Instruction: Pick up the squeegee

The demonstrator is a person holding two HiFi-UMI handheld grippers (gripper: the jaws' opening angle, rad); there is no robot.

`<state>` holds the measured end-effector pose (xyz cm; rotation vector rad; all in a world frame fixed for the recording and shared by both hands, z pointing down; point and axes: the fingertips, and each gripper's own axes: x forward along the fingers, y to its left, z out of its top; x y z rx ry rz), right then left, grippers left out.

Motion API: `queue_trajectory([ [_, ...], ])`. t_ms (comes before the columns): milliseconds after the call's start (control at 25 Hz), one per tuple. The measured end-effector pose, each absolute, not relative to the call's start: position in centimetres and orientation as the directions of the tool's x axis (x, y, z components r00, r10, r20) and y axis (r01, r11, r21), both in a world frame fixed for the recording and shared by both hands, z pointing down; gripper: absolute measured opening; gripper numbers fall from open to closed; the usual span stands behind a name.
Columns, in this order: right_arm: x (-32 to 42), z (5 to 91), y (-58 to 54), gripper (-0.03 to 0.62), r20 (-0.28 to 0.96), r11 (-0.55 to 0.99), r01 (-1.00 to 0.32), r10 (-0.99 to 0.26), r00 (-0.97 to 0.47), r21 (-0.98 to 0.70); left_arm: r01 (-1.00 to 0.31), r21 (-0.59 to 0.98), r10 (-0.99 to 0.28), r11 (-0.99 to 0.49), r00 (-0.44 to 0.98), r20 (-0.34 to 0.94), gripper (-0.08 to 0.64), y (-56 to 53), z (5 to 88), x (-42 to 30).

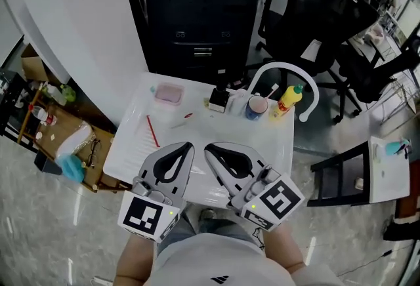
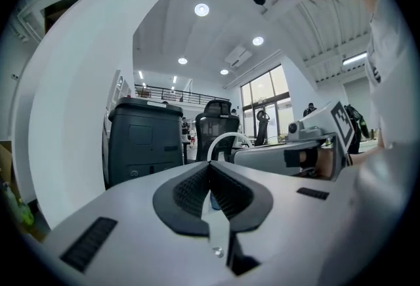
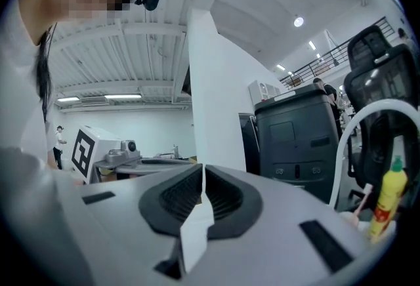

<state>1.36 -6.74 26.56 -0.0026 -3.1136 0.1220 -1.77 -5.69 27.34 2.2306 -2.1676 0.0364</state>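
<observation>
Both grippers hang side by side over the near edge of the white table (image 1: 131,140), held close to the person's body. My left gripper (image 1: 189,145) is shut with nothing in it, its tips meeting in the left gripper view (image 2: 210,168). My right gripper (image 1: 207,147) is likewise shut and empty, as the right gripper view (image 3: 203,170) shows. A thin red stick (image 1: 152,130) lies on the table's left part, beyond the left gripper. I cannot pick out a squeegee with certainty among the things on the table.
At the table's far side stand a pink box (image 1: 168,94), a small black and white box (image 1: 218,99), a blue cup (image 1: 256,107) and a yellow bottle (image 1: 288,100). A white curved bar (image 1: 283,70), a black cabinet (image 1: 200,9) and office chairs (image 1: 315,16) lie behind.
</observation>
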Motion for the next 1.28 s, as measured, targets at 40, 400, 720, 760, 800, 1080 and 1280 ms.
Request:
queue_trajectory([
  [40,1.1,26.6,-7.1,0.012,0.028,0.997,-0.016,-0.014,-1.000,-0.079,-0.999,0.006,-0.998,-0.046,0.046,0.037,0.012,-6.1,27.3,-2.0],
  [400,-2.8,27.1,-8.9,0.012,0.040,0.980,-0.168,-0.164,-0.986,-0.104,-0.981,0.011,-0.979,-0.194,0.194,0.070,0.012,-8.4,28.0,-6.4],
  [720,-5.7,27.8,-10.1,0.012,0.046,0.941,-0.311,-0.307,-0.951,-0.135,-0.947,0.018,-0.941,-0.319,0.319,0.113,0.012,-9.5,29.0,-9.7],
  [760,-6.0,27.9,-10.1,0.012,0.046,0.935,-0.328,-0.325,-0.945,-0.137,-0.942,0.021,-0.935,-0.334,0.334,0.116,0.012,-9.5,29.1,-10.1],
  [800,-6.3,28.1,-10.1,0.012,0.045,0.928,-0.345,-0.342,-0.939,-0.141,-0.937,0.023,-0.929,-0.349,0.349,0.121,0.012,-9.6,29.3,-10.5],
  [1080,-7.1,29.2,-10.3,0.012,0.059,0.881,-0.444,-0.440,-0.896,-0.164,-0.897,0.012,-0.887,-0.443,0.440,0.140,0.012,-10.8,31.0,-11.7],
  [1280,-7.0,29.9,-10.7,0.012,0.073,0.847,-0.502,-0.498,-0.864,-0.176,-0.867,0.021,-0.853,-0.497,0.494,0.168,0.014,-11.7,32.2,-11.9],
])
